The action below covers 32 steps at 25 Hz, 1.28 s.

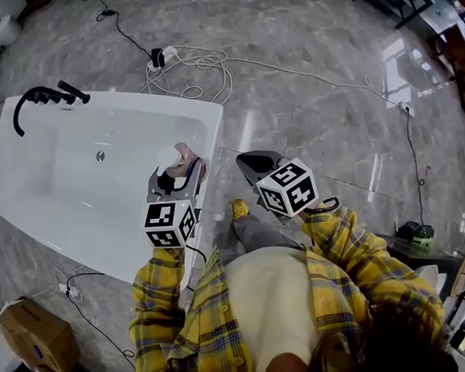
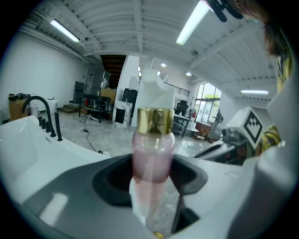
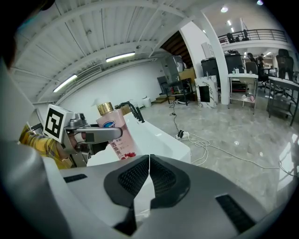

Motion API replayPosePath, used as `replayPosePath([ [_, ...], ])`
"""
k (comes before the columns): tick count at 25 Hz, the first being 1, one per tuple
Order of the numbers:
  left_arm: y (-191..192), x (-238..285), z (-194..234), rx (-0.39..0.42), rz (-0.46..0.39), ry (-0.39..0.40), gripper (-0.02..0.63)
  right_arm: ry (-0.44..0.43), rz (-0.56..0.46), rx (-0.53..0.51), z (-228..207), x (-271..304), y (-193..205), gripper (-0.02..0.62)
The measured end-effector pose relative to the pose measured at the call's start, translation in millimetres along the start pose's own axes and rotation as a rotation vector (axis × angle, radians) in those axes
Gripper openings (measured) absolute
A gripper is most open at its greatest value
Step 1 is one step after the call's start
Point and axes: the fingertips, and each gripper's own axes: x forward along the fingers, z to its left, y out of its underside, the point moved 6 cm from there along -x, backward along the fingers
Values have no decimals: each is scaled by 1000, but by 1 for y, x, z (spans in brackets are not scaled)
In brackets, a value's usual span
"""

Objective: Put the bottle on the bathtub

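Left gripper view: the left gripper (image 2: 154,186) clamps the pink bottle (image 2: 152,149) over the bathtub (image 1: 135,101) rim; the right gripper (image 3: 149,163) has its jaws together, empty.

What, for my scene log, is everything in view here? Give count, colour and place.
bathtub: one, white, on the floor at the left of the head view
faucet: one, black, on the bathtub's far left corner
bottle: one, pink with a gold collar and white cap, upright at the bathtub's right rim
cables: several, white and black, on the floor beyond the bathtub
cardboard box: one, brown, on the floor at the lower left
floor: grey, glossy marble
left gripper: grey jaws, shut on the bottle
right gripper: grey jaws, shut, empty, right of the bathtub
shirt: yellow plaid, on the person, bottom of the head view
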Motion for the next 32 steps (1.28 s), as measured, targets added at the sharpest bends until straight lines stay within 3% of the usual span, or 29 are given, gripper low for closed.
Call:
replayPosePath([
  [10,1,67,17,-35,-4,-25,229,23,10,44,-37,13,5,14],
  [32,6,177,47,31,-44,-79,229,58,45,90,-68,43,23,14],
])
